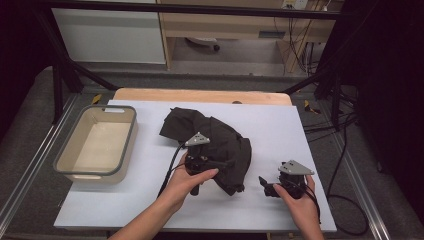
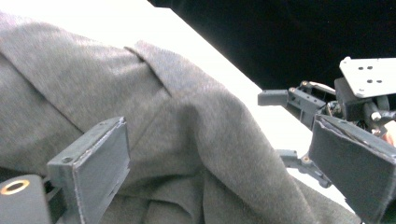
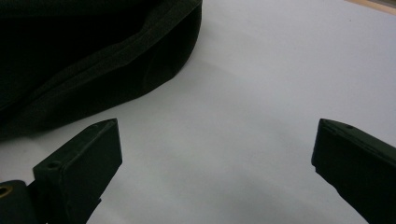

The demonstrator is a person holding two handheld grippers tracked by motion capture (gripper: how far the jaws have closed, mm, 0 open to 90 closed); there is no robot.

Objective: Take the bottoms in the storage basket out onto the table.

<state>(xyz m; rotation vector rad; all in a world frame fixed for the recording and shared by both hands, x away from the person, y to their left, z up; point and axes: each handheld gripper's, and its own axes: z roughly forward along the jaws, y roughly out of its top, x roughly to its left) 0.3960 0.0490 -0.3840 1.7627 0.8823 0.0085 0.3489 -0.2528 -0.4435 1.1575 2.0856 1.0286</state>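
A black garment lies crumpled in the middle of a white sheet. My left gripper is held over the garment's near side, pointing right. In the left gripper view its jaws stand wide apart and open, with the grey-looking cloth between and under them. My right gripper rests low on the sheet just right of the garment, pointing left at it. Its jaws are open over bare white sheet, and the garment's hem lies a short way ahead at upper left.
A beige bin with a grey rim stands at the left of the sheet with nothing in it. The wooden table edge runs behind. Cables trail from both grippers, and more hang at the far right.
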